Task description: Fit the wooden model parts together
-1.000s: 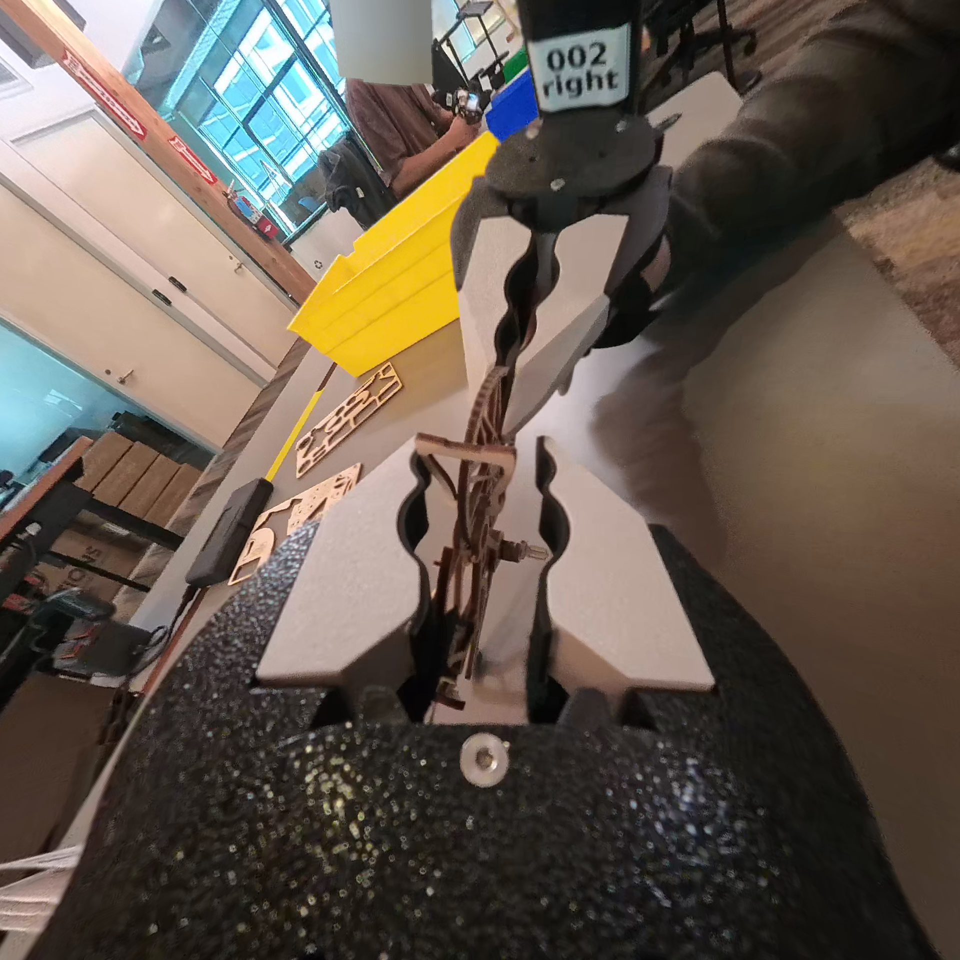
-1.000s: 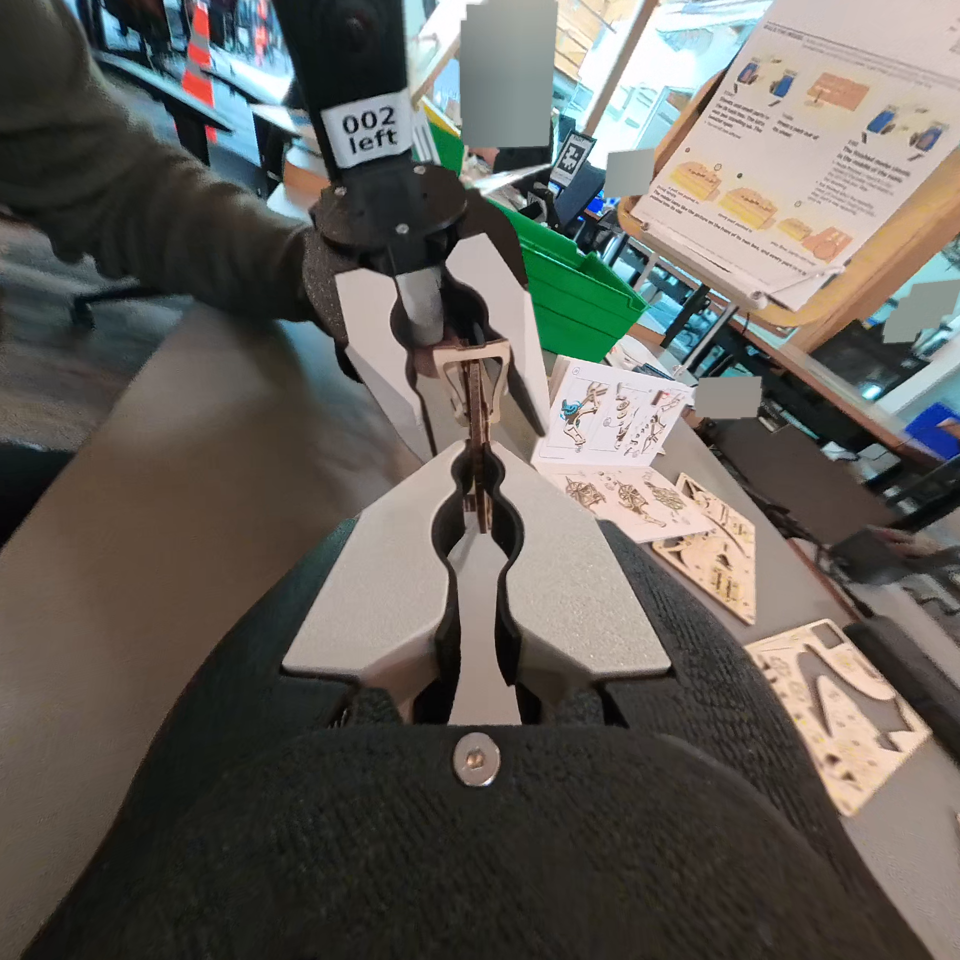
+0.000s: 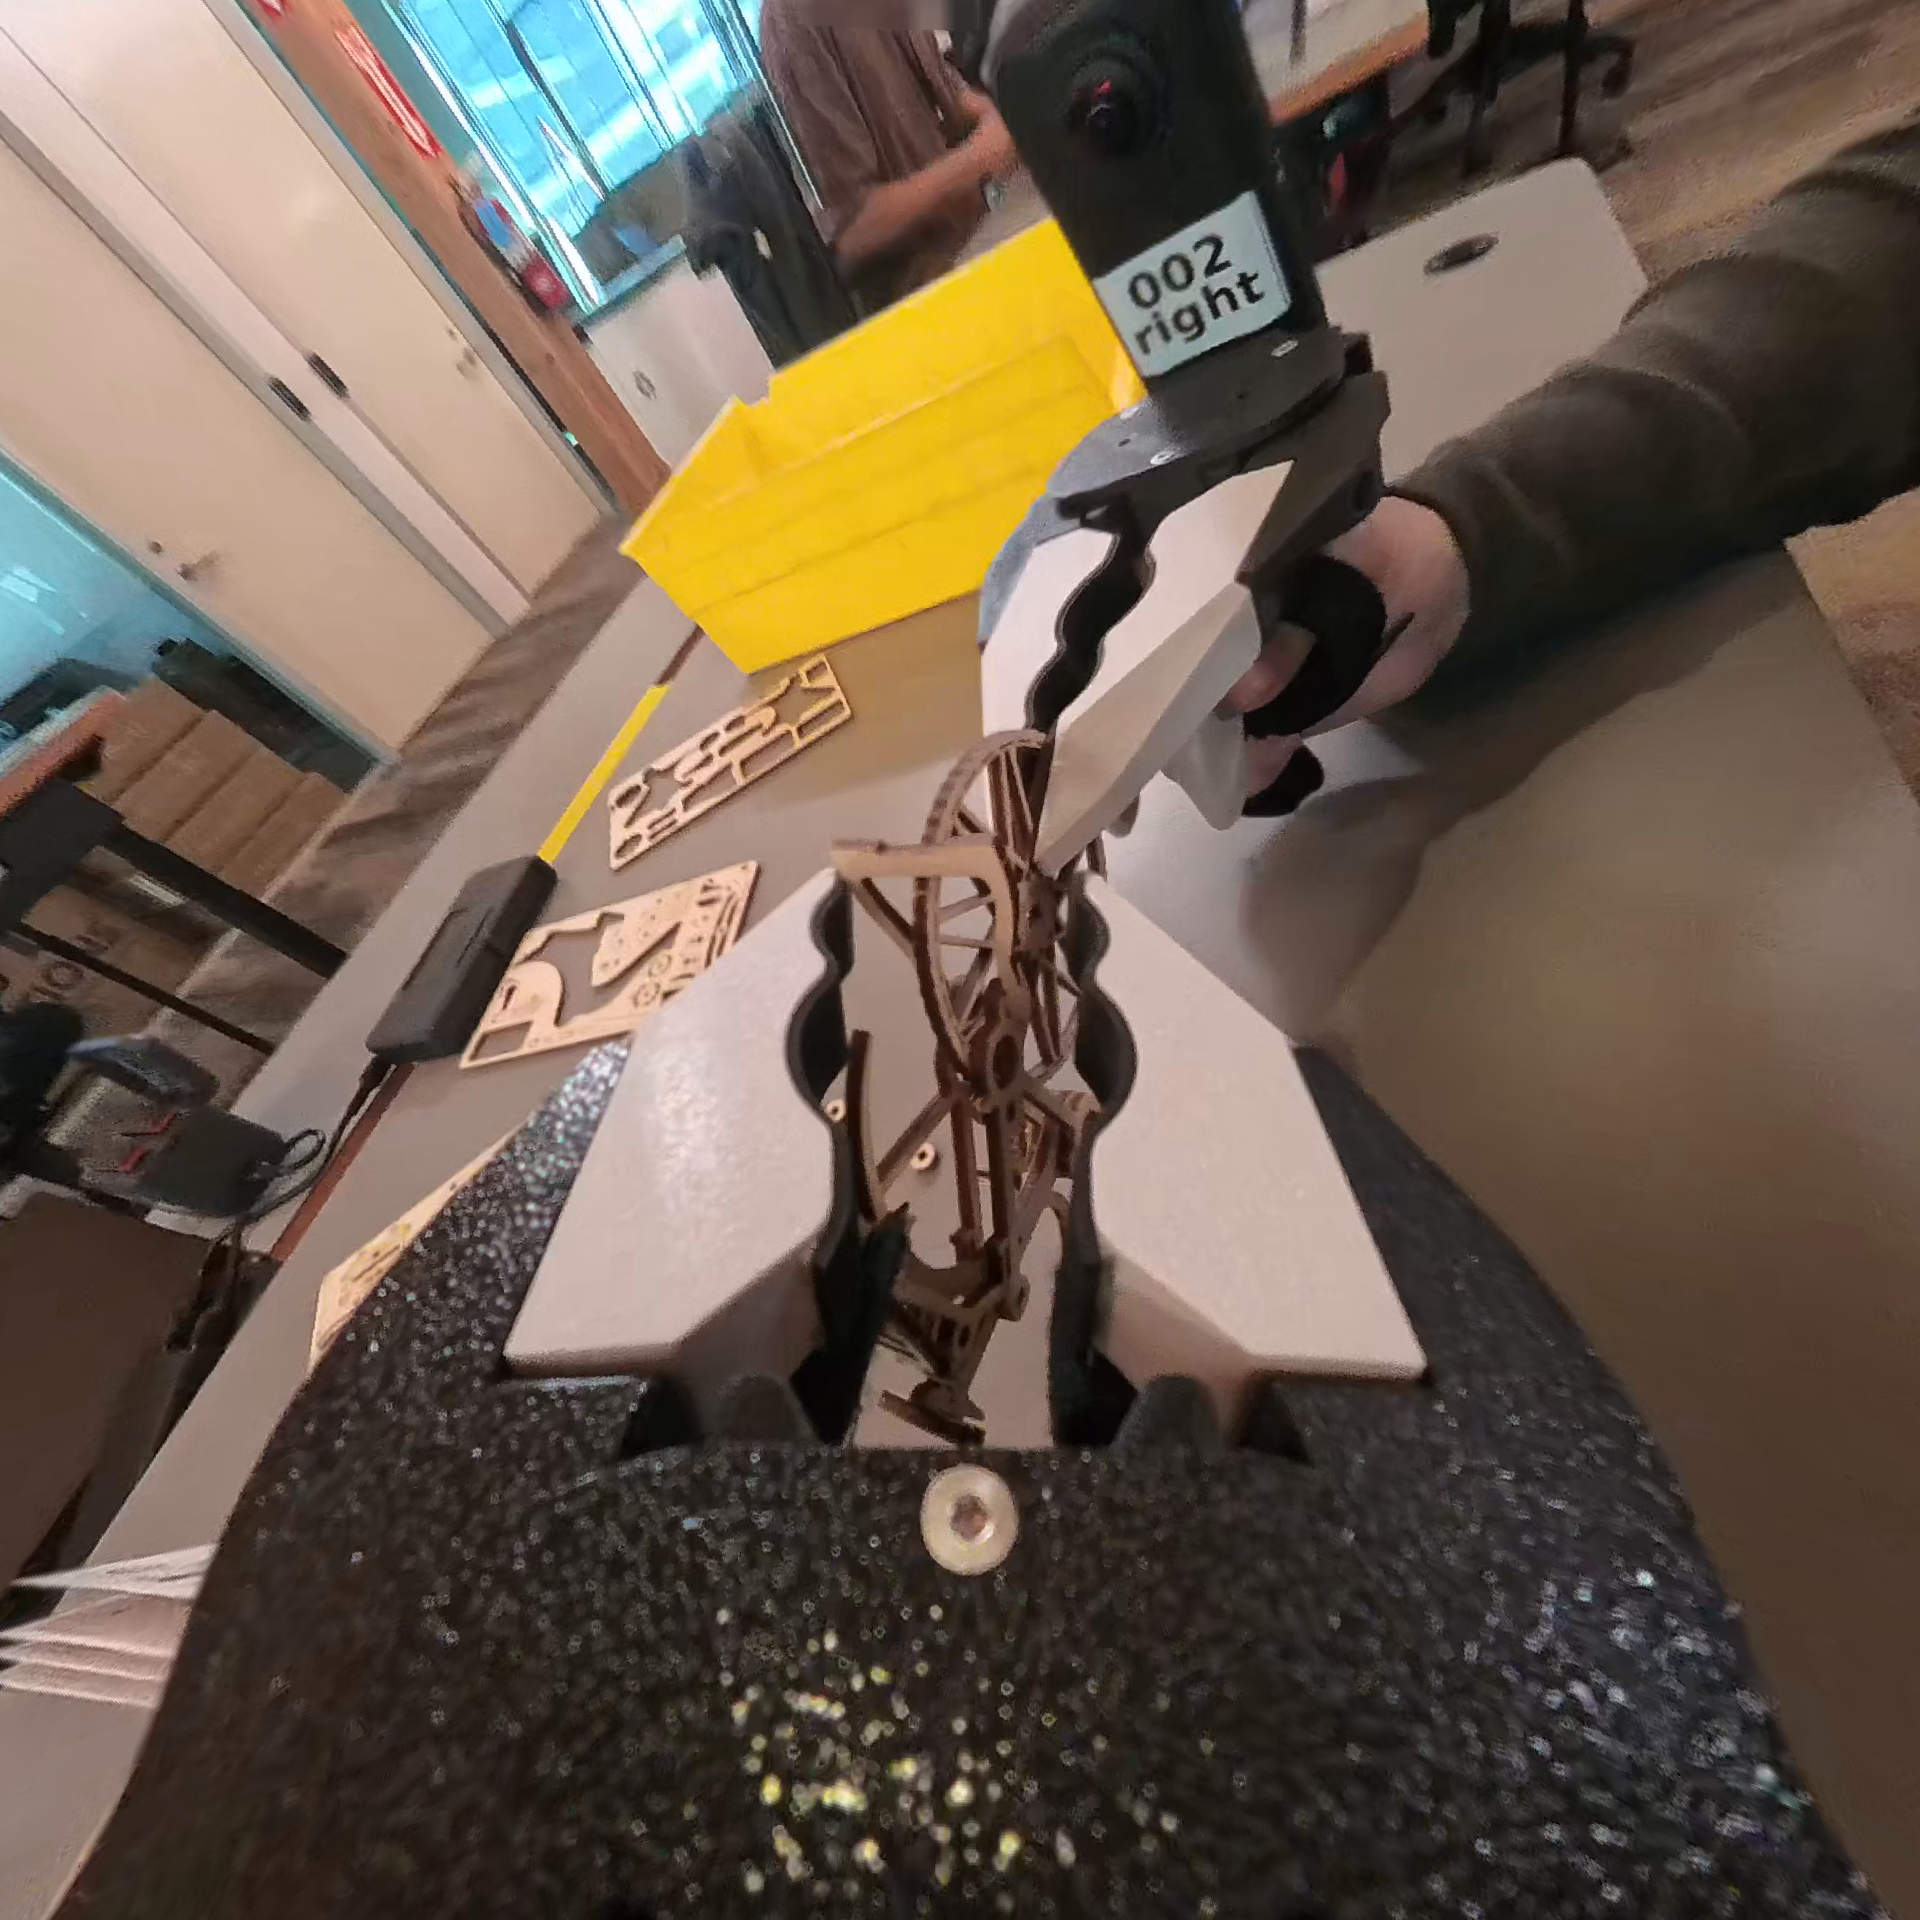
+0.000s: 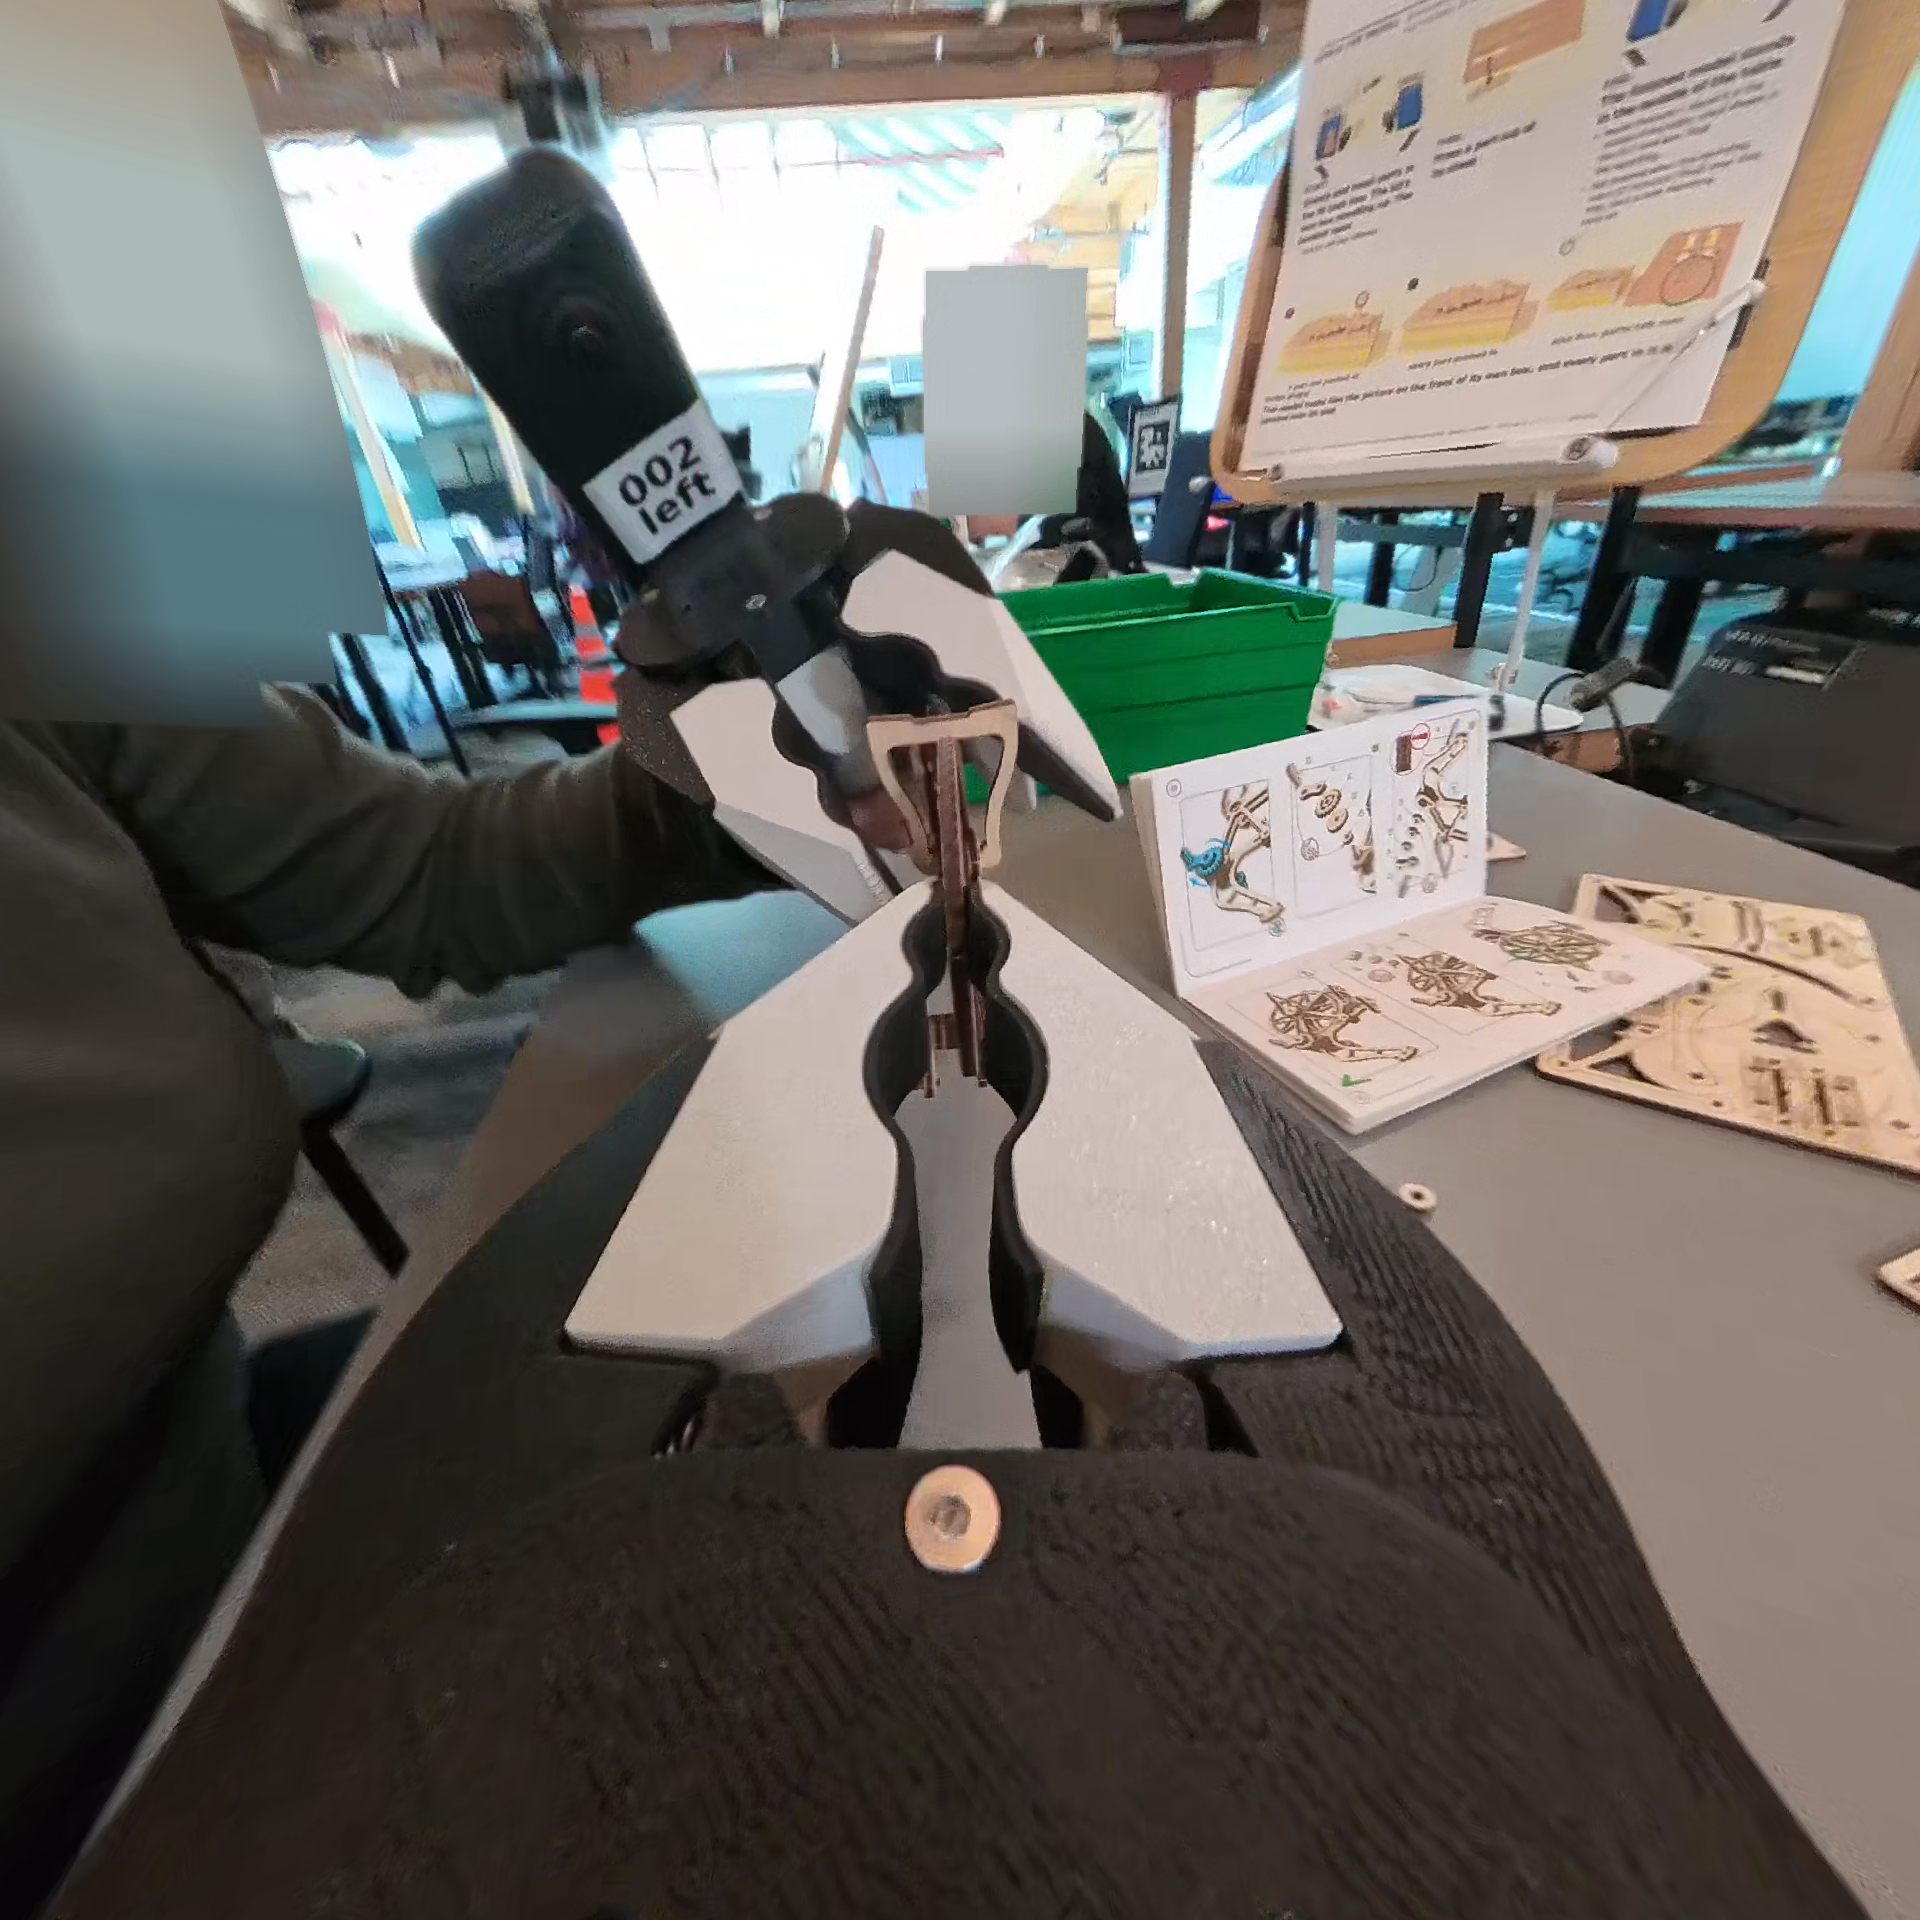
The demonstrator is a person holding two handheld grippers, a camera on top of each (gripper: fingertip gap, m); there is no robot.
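Observation:
A wooden model (image 3: pixel 997 997), a spoked wheel in a forked bracket, is held off the grey table (image 3: pixel 1558 1039) between both grippers. My left gripper (image 3: pixel 961 894) is shut on it, the bracket against the left finger and the wheel against the right one. My right gripper (image 3: pixel 1049 831) comes down from above right and pinches the wheel's rim. In the right wrist view my right gripper (image 4: pixel 956 904) is shut on the wheel's edge (image 4: pixel 961 997). The left gripper (image 4: pixel 987 852) faces it, holding the bracket (image 4: pixel 945 727).
A yellow bin (image 3: pixel 883 499), two wooden part sheets (image 3: pixel 727 758) (image 3: pixel 613 966) and a black box (image 3: pixel 457 956) lie to the left. A green bin (image 4: pixel 1174 665), an open booklet (image 4: pixel 1351 935), another sheet (image 4: pixel 1745 1018) and a board on a stand (image 4: pixel 1538 208) are to the right.
Both grippers have tilted while keeping hold of the model. The right gripper now leans in from the right, and the wheel shows more of its spoked face in the left wrist view.

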